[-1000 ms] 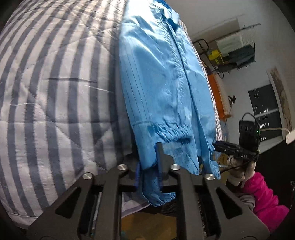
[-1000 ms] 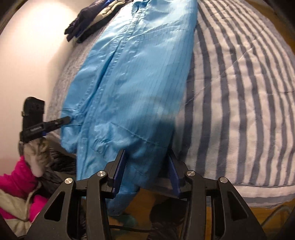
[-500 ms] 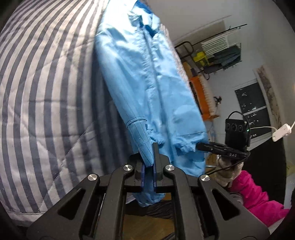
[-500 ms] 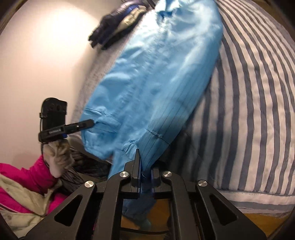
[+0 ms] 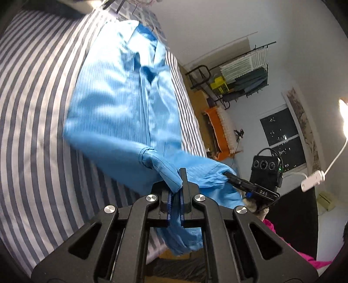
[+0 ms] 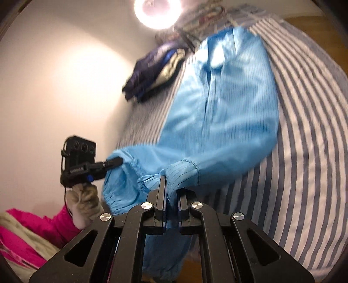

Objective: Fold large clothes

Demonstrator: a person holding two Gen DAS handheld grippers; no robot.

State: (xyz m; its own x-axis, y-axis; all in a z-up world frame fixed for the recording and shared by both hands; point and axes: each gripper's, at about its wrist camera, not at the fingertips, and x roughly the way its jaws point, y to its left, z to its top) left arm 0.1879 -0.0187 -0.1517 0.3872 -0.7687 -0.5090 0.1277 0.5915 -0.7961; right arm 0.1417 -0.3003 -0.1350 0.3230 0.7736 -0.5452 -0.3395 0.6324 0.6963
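Note:
A large light-blue garment (image 5: 121, 104) with thin dark pinstripes lies lengthwise on a striped bed (image 5: 37, 135). Its lower end is lifted off the bed. My left gripper (image 5: 176, 185) is shut on the garment's hem corner. My right gripper (image 6: 171, 191) is shut on the other hem corner, seen in the right wrist view on the garment (image 6: 224, 122). Each gripper shows in the other's view: the right one (image 5: 230, 177) and the left one (image 6: 115, 162), both pinching blue cloth. Elastic cuffs (image 6: 143, 182) hang between them.
A pile of dark clothes (image 6: 152, 74) lies at the bed's far end by the wall. A metal rack (image 5: 241, 80) and an orange crate (image 5: 219, 135) stand beyond the bed's right side. A ceiling lamp (image 6: 157, 10) glares above. The person's pink sleeve (image 6: 43, 228) is low left.
Both grippers closed on the hem corners and have lifted the garment's lower end up and forward over the bed. The cloth now bends where it leaves the bed.

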